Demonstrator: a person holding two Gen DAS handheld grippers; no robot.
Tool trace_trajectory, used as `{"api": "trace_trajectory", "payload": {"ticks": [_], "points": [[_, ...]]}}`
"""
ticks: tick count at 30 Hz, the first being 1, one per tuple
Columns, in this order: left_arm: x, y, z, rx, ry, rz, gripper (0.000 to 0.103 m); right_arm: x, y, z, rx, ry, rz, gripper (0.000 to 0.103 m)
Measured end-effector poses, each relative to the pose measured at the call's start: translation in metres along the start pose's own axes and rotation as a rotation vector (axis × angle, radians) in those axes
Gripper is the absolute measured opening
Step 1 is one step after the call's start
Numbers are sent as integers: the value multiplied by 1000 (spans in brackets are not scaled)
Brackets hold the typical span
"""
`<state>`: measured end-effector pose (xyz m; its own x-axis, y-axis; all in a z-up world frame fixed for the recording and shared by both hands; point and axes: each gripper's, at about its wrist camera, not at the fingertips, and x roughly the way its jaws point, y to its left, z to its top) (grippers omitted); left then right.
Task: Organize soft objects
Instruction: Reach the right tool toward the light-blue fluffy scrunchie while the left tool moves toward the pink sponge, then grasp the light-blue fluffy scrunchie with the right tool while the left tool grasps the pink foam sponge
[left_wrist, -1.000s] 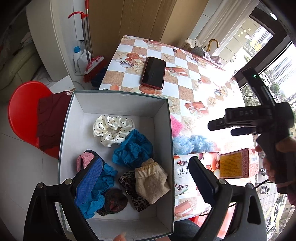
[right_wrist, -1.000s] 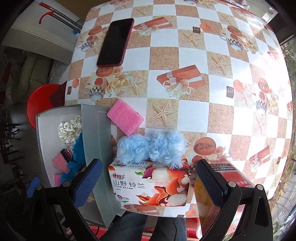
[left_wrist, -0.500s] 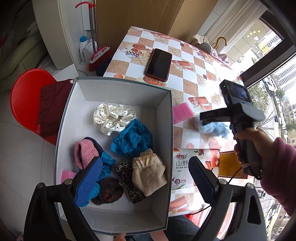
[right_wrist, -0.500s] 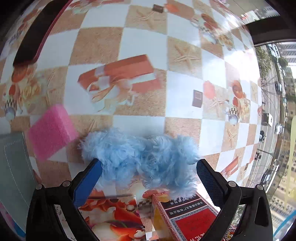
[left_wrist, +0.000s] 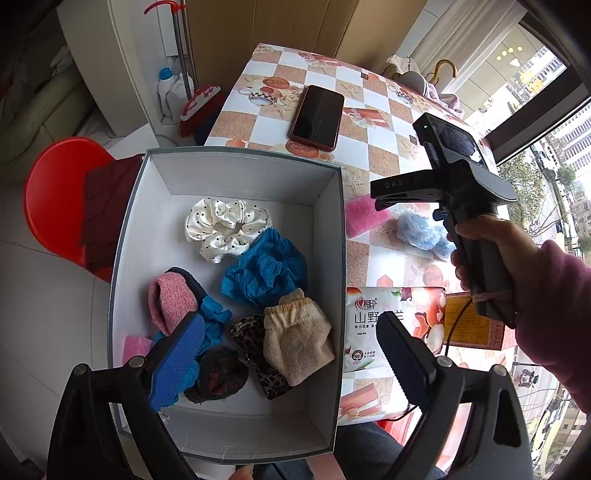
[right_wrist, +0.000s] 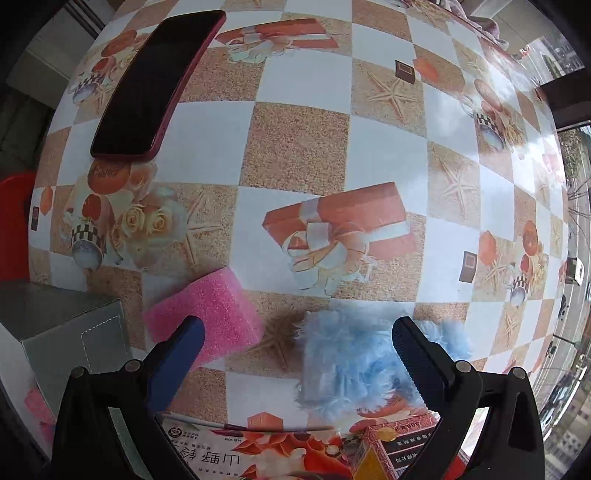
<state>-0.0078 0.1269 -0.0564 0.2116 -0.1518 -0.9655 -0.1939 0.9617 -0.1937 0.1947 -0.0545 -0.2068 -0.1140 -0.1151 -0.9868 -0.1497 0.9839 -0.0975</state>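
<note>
While the right tongs (right_wrist: 297, 343) stand wide apart and empty above the counter (right_wrist: 295, 147), the fluffy light-blue fabric piece (right_wrist: 354, 365) lies under the right-hand finger, not centred between the two. Closing here risks pinching only loose fluff, or nudging the pink foam block (right_wrist: 207, 314) just left of the piece. A red carton (right_wrist: 391, 446) crowds the near side; the far side is open. The left tongs (left_wrist: 291, 343), also open and empty, hover over the grey box (left_wrist: 340, 258) left of the piece.

Checkered table (right_wrist: 303, 147): phone (right_wrist: 155, 81); sponge (right_wrist: 207, 314)
</note>
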Motion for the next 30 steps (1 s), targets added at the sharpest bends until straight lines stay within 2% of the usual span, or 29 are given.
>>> {"api": "trace_trajectory", "payload": {"ticks": [2,4,5,7,10,13,16,19,22,23,27,30], "points": [[3,-2,1,1,5,-7,96,-6,-26,-2,97,-12,28,102],[5,-7,4,10,10,-16,96,-4,-44,-4,140,21,44,102],[6,-10,6,19,12,-18,96,3,-50,-5,140,68,27,102],[5,-19,9,44,10,-18,96,20,-70,-9,174,152,-68,102],[1,-30,16,91,0,-14,96,17,-124,-14,430,133,-89,102],[3,-43,26,153,0,-10,96,-4,-157,-27,635,65,63,102],[11,-62,40,239,11,5,96,-30,-172,-40,737,25,263,102],[25,-92,53,395,32,66,96,-55,-177,-54,715,17,413,102],[44,-123,64,564,49,141,96,-81,-169,-61,669,27,512,102],[52,-133,68,605,59,156,96,-88,-178,-68,655,34,538,102],[95,-163,84,698,140,197,96,-106,-198,-77,580,57,573,102],[134,-177,92,723,218,243,96,-101,-203,-65,415,76,507,102]]}}
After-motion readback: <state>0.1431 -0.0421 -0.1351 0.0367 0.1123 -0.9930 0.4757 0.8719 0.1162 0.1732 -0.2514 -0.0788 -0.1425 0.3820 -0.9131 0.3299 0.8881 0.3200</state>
